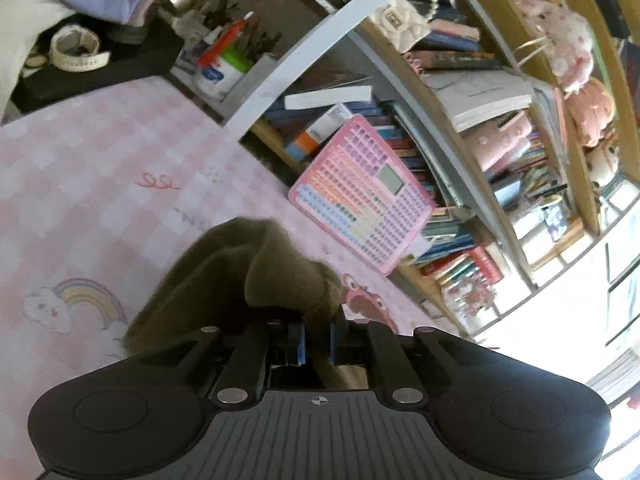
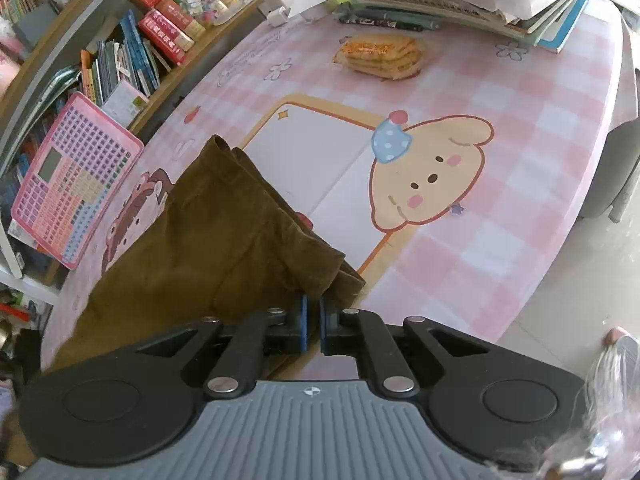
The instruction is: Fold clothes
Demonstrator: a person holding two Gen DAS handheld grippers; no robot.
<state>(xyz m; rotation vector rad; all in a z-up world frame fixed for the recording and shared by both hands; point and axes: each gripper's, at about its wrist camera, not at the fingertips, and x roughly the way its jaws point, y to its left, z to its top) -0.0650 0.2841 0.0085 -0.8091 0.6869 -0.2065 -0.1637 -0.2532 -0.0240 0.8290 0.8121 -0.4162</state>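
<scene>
Left claw [image 1: 318, 338] is clamped on a bunched edge of the brown garment [image 1: 224, 276], lifted off the pink tabletop [image 1: 100, 168]; right claw [image 2: 313, 322] pinches another corner. Mid-fold: next, carry both edges across together and lay them flat

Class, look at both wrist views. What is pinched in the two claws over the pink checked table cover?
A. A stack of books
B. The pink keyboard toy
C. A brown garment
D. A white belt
C: the brown garment is bunched between the pads of the left claw, and its edge sits in the nearly closed right claw, above the pink table cover.
</scene>
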